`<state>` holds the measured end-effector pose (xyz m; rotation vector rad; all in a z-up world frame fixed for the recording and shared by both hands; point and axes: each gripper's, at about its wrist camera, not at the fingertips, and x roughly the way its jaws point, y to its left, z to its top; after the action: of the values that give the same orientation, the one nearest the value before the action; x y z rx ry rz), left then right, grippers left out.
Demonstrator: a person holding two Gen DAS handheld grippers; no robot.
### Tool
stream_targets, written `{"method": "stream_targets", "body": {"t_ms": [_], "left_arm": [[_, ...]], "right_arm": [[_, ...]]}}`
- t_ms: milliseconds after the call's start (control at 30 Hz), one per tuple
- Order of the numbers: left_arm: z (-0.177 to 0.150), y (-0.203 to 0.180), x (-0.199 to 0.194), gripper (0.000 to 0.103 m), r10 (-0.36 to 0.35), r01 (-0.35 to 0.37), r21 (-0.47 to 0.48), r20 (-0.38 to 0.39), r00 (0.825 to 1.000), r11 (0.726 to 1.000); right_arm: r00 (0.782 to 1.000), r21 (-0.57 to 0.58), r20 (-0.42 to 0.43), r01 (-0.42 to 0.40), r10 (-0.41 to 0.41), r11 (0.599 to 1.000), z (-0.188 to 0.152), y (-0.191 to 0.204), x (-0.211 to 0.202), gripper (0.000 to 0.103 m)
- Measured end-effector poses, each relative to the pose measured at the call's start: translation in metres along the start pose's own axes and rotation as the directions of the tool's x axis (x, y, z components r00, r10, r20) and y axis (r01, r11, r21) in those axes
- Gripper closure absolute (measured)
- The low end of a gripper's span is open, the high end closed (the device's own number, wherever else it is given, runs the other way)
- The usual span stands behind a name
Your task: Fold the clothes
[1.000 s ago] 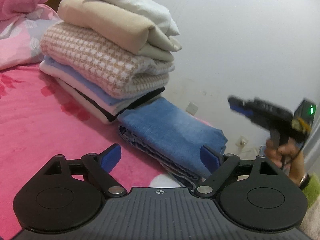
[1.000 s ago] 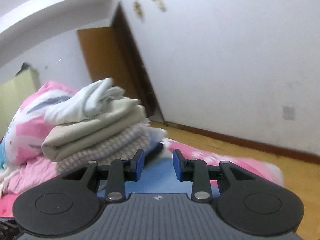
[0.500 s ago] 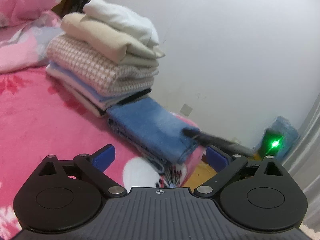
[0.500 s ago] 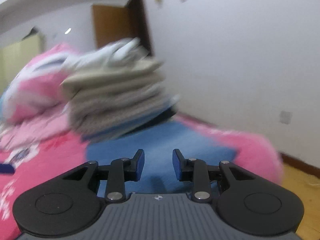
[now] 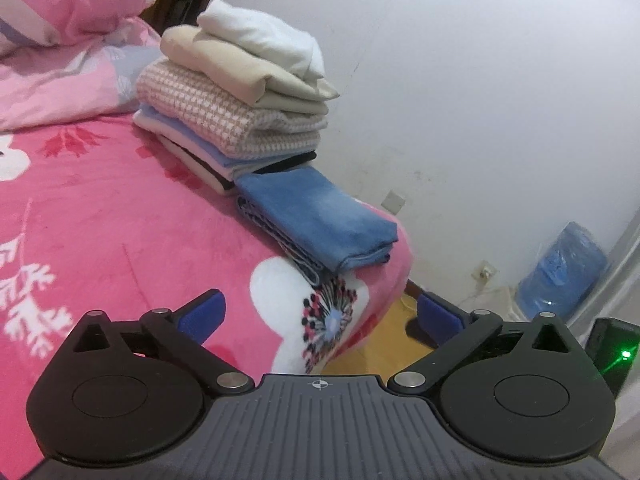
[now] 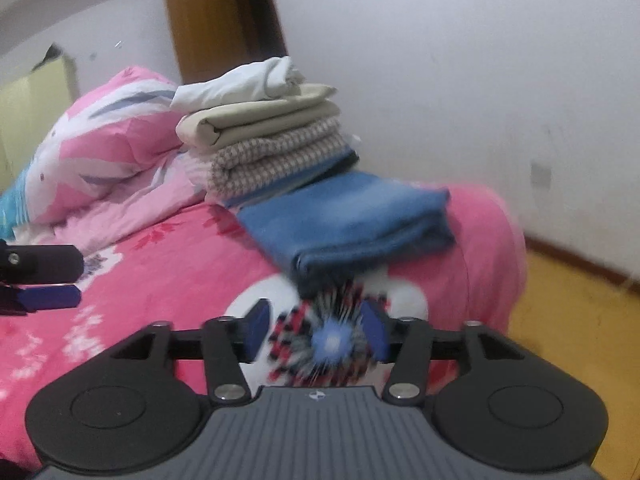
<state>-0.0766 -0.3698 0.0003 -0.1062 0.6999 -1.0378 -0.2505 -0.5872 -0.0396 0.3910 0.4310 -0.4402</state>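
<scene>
Folded blue jeans (image 5: 320, 216) (image 6: 344, 216) lie flat at the bed's corner, free of both grippers. Behind them rises a stack of folded clothes (image 5: 240, 92) (image 6: 264, 132): white on top, then beige, checked, pale blue and black layers. My left gripper (image 5: 318, 314) is drawn back from the jeans, its jaws opening wide with nothing between them. My right gripper (image 6: 316, 326) hovers over the blanket short of the jeans, its jaws opening and empty. The left gripper's fingers (image 6: 44, 280) show at the left edge of the right wrist view.
A pink fleece blanket (image 5: 100, 220) covers the bed, with a pink quilt (image 5: 52, 60) (image 6: 104, 152) bunched at the back. White wall on the right, wooden floor (image 6: 576, 340) below the bed's edge. A blue water jug (image 5: 560, 276) and a green-lit device (image 5: 616, 354) sit near the wall.
Both grippers have pulled back from the jeans, which now lie farther off. The right jaws have spread apart from nearly shut; the left jaws widened. The right gripper has left the left wrist view.
</scene>
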Motion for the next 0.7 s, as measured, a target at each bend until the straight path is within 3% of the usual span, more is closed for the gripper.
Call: {"method": "stream_targets", "body": {"t_ms": [133, 367, 700], "left_arm": [[-0.01, -0.012, -0.023, 0.0, 0.044, -0.045, 0.06, 0.026, 0.999, 0.997], [-0.025, -0.025, -0.06, 0.0, 0.09, -0.098, 0.117, 0.073, 0.993, 0.988], [-0.025, -0.036, -0.088, 0.0, 0.155, -0.169, 0.125, 0.108, 0.982, 0.978]], "right_arm": [[1.0, 0.061, -0.011, 0.012, -0.011, 0.998, -0.015, 0.008, -0.025, 0.023], [0.999, 0.03, -0.027, 0.047, -0.047, 0.998, -0.032, 0.048, -0.057, 0.004], [0.998, -0.094, 0.015, 0.063, -0.062, 0.994, -0.03, 0.097, -0.094, 0.0]]}}
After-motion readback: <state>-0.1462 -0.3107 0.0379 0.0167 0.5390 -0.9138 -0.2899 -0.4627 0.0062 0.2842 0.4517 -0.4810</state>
